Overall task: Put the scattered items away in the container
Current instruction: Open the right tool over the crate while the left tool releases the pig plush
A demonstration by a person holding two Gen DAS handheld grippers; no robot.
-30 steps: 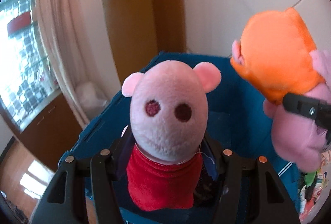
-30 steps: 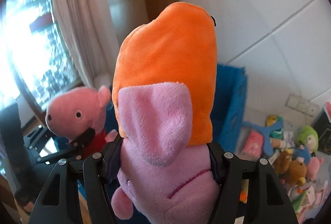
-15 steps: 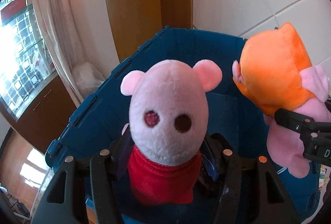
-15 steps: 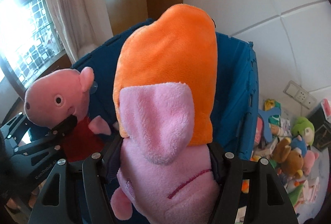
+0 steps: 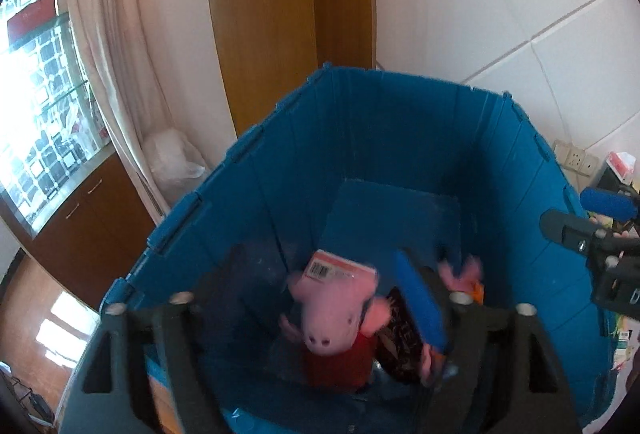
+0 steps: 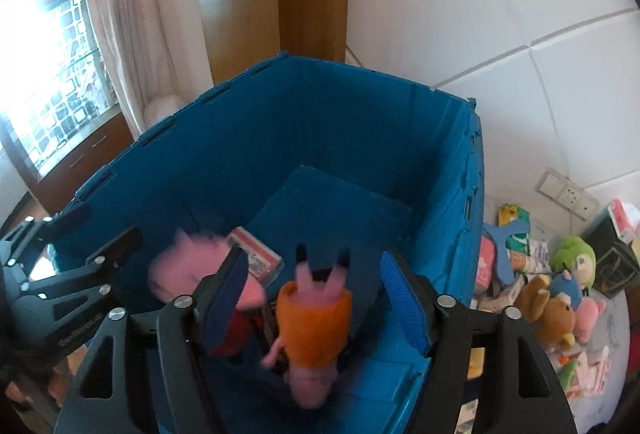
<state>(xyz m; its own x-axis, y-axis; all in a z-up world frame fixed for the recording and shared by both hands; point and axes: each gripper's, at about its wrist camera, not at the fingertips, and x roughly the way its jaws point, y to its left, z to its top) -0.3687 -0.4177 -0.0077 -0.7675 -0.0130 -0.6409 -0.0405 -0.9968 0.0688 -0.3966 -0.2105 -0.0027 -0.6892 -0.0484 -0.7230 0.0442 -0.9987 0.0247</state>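
Observation:
A deep blue crate point(image 5: 360, 133) point(image 6: 340, 113) fills both views. My left gripper point(image 5: 320, 274) hangs over it, jaws opening, its pads touching nothing. Below it a pink pig plush in a red dress point(image 5: 332, 318) lies blurred inside the crate, by a red-and-white box point(image 5: 340, 268). My right gripper point(image 6: 316, 274) hovers over the same crate, jaws also opening. A pink pig plush in an orange dress point(image 6: 312, 330) is upside down beneath its fingers, legs up, free of both pads. In the right wrist view the left gripper point(image 6: 80, 274) shows at the left, with the red-dress pig point(image 6: 180, 270) beside it.
Loose plush toys and boxes point(image 6: 560, 294) lie on the floor right of the crate, under a wall socket point(image 6: 568, 193). A curtain point(image 5: 120, 33), a plastic bag point(image 5: 172, 157) and a wooden cabinet point(image 5: 80, 226) stand to the crate's left. A white tiled wall is behind.
Both grippers have opened and let go of their pig plushes. The two toys have dropped into the blue crate. Both cameras now look deeper into the crate.

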